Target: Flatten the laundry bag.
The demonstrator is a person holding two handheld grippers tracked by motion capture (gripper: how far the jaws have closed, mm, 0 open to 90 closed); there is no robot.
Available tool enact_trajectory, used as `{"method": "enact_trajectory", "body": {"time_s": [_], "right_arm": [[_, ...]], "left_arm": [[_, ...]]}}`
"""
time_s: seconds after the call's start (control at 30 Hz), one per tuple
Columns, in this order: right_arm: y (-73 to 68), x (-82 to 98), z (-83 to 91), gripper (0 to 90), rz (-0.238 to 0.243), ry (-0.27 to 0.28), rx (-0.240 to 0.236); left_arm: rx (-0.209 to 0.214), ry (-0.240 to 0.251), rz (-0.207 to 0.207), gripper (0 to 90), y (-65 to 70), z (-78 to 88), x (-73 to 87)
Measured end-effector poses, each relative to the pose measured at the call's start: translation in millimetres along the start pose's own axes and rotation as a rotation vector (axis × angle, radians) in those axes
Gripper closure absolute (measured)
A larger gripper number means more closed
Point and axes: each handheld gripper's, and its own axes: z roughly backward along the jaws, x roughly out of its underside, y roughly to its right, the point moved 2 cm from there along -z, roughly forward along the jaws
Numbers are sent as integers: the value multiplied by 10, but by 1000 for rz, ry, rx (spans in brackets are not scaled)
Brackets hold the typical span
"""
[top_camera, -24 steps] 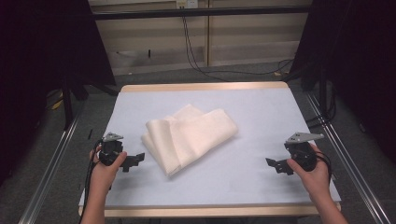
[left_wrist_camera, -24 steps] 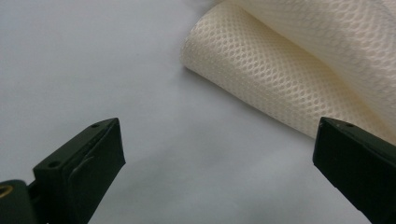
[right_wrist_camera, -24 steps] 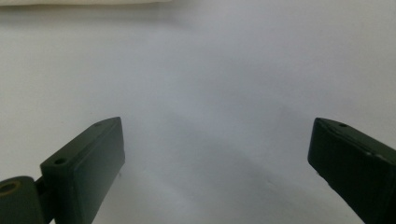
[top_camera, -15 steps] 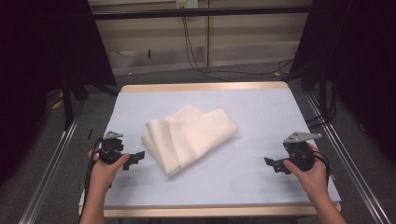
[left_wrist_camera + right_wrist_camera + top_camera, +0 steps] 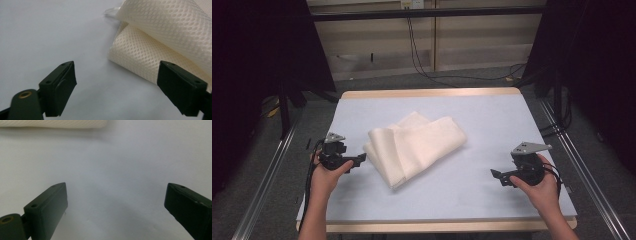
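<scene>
Here, the left gripper sits low over the table at about eight o'clock in the high view, held in a person's left hand. Its two black jaws stand wide apart with nothing between them, pointing toward three o'clock. Just beyond the jaw tips, near but not touching, lies a cream mesh cloth, folded loosely into overlapping layers. In the left gripper view, the cloth fills the area from twelve to three o'clock, its honeycomb weave plain to see, with one folded layer curling over another; the jaw at the right edge stands in front of the cloth's lower fold, while the jaw at the left stands over bare table.

The right gripper rests at about four o'clock in the high view, held in the person's right hand, with a grey three-cornered plate on top. Its jaws are also spread wide and empty, pointing toward nine o'clock, back at the cloth. The cloth lies well apart from this gripper, toward ten o'clock from it. In the right gripper view, a thin strip of the cloth runs along the top edge at eleven o'clock, far beyond the jaws.

The cloth lies near the middle of a pale blue-grey table, slightly toward the left gripper's side, its long fold running from seven o'clock up to two o'clock.
</scene>
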Motion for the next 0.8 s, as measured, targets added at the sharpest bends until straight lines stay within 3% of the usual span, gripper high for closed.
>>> {"method": "enact_trajectory", "body": {"time_s": [0.13,0.27,0.37,0.47,0.57,0.7,0.73,0.77,0.8], "right_arm": [[-20,3,9,42,0,9,-3],[-35,25,5,51,9,10,-6],[-66,42,0,59,9,13,-1],[-95,41,-16,63,28,2,-6],[-135,23,-43,65,32,-7,-19],[-199,-12,-91,70,36,-16,-32],[-240,-33,-121,83,40,-20,-43],[-240,-33,-121,83,40,-20,-43],[-284,-59,-161,98,50,-18,-56]], "left_arm": [[39,-18,24,213,-24,-112,-35],[48,-19,12,212,-44,-256,-74],[59,-33,-19,203,-54,-321,-119],[78,-4,-38,207,-59,-375,-147],[95,10,-23,249,-64,-411,-162],[136,-14,-33,274,-35,-486,-173],[178,-41,-29,352,-9,-520,-163],[178,-41,-29,368,-9,-520,-163],[170,-75,-31,414,10,-533,-159]]}}
